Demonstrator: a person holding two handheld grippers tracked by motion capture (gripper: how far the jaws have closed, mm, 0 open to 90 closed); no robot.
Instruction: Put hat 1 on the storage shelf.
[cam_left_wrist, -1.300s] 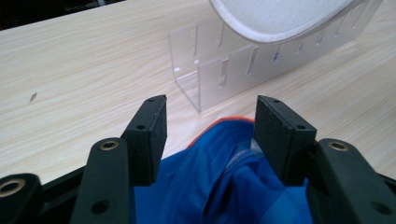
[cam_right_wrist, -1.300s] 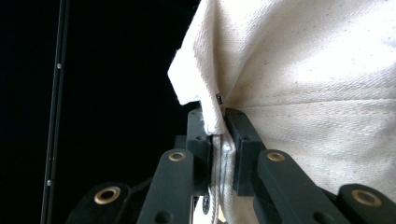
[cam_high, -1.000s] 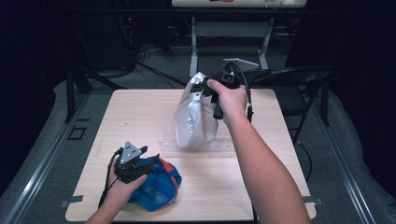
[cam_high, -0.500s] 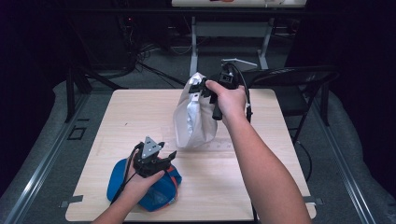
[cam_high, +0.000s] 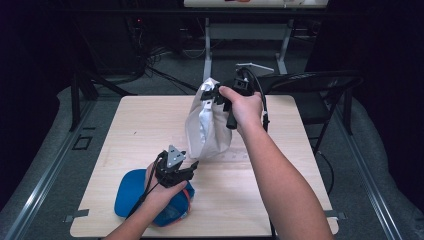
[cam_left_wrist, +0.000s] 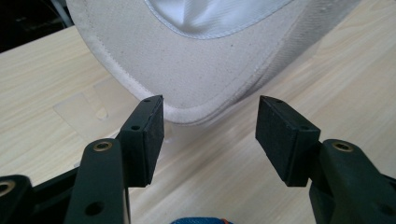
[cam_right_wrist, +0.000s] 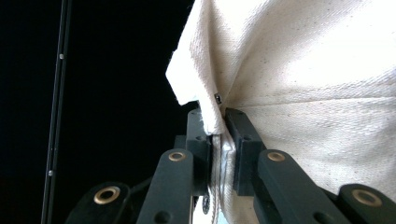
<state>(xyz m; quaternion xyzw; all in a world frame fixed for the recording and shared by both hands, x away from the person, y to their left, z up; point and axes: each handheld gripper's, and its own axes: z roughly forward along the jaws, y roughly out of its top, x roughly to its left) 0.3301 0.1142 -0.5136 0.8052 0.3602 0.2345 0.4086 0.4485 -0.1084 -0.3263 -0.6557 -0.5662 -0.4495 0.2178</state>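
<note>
A cream cloth bag with a shiny silver lining hangs over the middle of the wooden table, its bottom near the tabletop. My right gripper is shut on the bag's top edge; in the right gripper view its jaws pinch the cloth bag's hem. My left gripper is open, in front of the bag's lower end and a little apart from it. In the left gripper view the cloth bag's rounded bottom lies just beyond the spread fingertips, with nothing between them. A blue pouch lies under my left hand.
A black folding chair stands at the table's far right corner. Cables and a white table frame are on the floor behind. Bare wood shows at the table's left and right front.
My left gripper has moved right and toward the bag, off the blue pouch. The right gripper and the bag have stayed in place.
</note>
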